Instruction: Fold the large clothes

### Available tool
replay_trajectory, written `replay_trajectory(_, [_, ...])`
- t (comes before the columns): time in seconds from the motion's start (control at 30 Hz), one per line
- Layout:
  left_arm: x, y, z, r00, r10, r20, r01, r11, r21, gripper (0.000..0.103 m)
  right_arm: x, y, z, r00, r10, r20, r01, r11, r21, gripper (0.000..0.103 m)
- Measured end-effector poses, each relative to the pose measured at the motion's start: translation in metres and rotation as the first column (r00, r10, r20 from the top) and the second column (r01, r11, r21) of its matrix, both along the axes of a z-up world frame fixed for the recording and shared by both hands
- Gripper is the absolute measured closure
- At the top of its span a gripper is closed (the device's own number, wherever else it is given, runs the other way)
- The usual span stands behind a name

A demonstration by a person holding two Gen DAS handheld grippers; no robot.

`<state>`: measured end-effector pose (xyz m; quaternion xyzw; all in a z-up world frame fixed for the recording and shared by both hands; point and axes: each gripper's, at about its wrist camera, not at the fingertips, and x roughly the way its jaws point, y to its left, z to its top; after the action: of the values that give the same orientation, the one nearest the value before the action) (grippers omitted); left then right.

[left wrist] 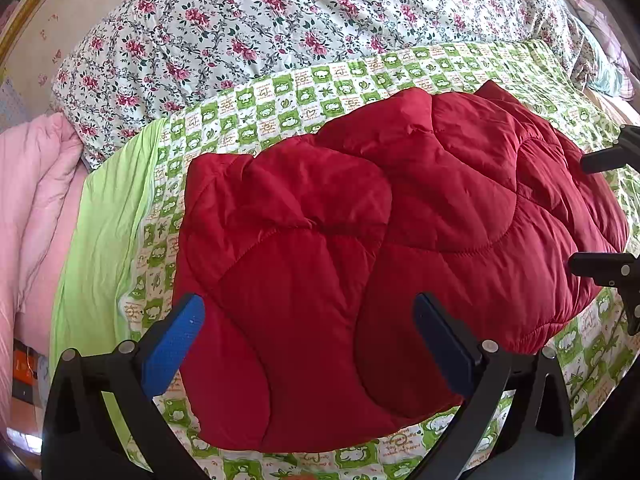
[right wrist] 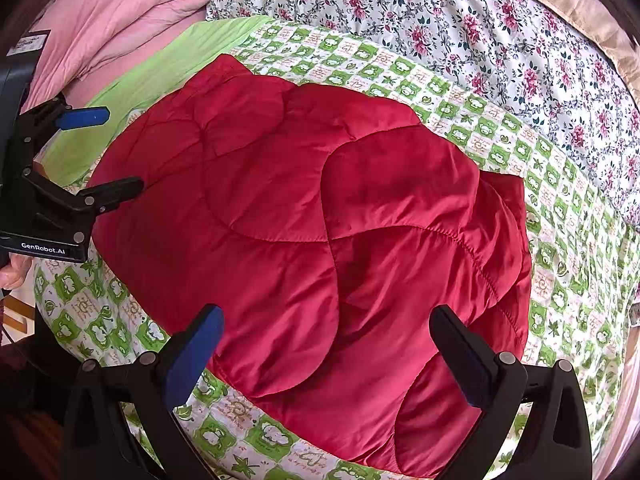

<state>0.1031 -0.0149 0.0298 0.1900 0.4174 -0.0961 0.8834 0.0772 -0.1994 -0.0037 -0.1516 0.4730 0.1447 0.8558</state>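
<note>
A dark red quilted jacket (left wrist: 360, 220) (right wrist: 280, 200) lies folded into a thick, rounded bundle on a green-and-white checked sheet (left wrist: 360, 76) (right wrist: 568, 208). My left gripper (left wrist: 309, 300) hovers open over the jacket's near-left part with nothing between its blue pads (left wrist: 176, 344). From the right wrist view the left gripper (right wrist: 122, 149) is at the jacket's left edge, its jaws spread. My right gripper (right wrist: 327, 312) is open above the jacket's near edge and holds nothing. In the left wrist view the right gripper (left wrist: 588, 212) shows at the jacket's right edge.
A floral duvet (left wrist: 240, 32) (right wrist: 480, 20) is heaped behind the sheet. A pink quilt (left wrist: 36, 200) (right wrist: 120, 12) lies at the far left beside a plain lime-green cloth (left wrist: 108, 220). A hand (right wrist: 14, 272) shows behind the left gripper.
</note>
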Motion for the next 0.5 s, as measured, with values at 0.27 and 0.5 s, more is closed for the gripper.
replay_trajectory(0.27, [0.0007,0.0023,-0.0004,1.000,0.005,-0.006,-0.005,1.000,-0.005,0.000,0.0000,0.0010,0.0002,1.000,-0.004,0.005,0.004,1.000,-0.010,0.000])
replay_trajectory(0.5, [0.0012,0.0028,0.0003,1.000,0.010,-0.006,-0.010,1.000,-0.009,0.000,0.0000,-0.0001,0.0020,1.000,-0.010,0.009,0.011,1.000,-0.011,0.000])
